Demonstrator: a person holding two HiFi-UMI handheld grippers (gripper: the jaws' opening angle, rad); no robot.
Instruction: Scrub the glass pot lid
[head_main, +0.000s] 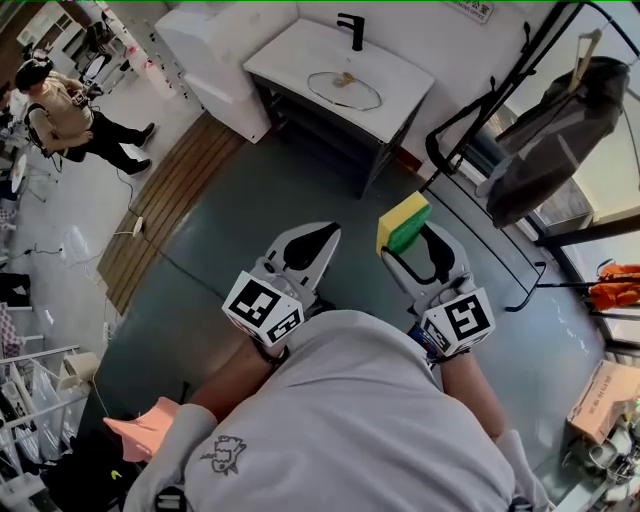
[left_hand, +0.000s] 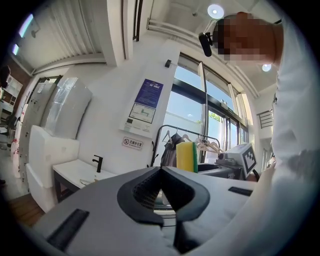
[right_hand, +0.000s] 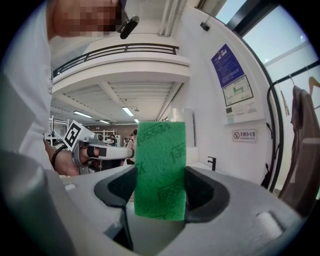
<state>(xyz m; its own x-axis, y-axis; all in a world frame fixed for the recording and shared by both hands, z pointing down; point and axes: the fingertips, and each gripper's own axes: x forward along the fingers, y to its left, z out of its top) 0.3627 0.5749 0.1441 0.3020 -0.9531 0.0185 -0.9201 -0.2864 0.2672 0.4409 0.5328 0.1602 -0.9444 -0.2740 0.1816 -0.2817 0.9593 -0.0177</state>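
**Sponge clamped in right claw, lid well ahead on the sink top**

The glass pot lid lies flat on the white sink vanity, just in front of the black faucet. It is well apart from both claws and touches neither. The right gripper is clamped on a yellow-and-green sponge. In the right gripper view the sponge's green scrub face stands upright between the jaws, which press on both its sides. The left gripper has its jaws together with nothing between them, tips meeting in the left gripper view. The two grippers are side by side, both aimed toward the vanity.

Counts: one lid, one sponge, one faucet, two grippers, one second person standing at far left.

The floor is dark grey, with a strip of wood planking at left. A black clothes rack with a dark garment stands at right by the windows. A cardboard box sits at lower right.
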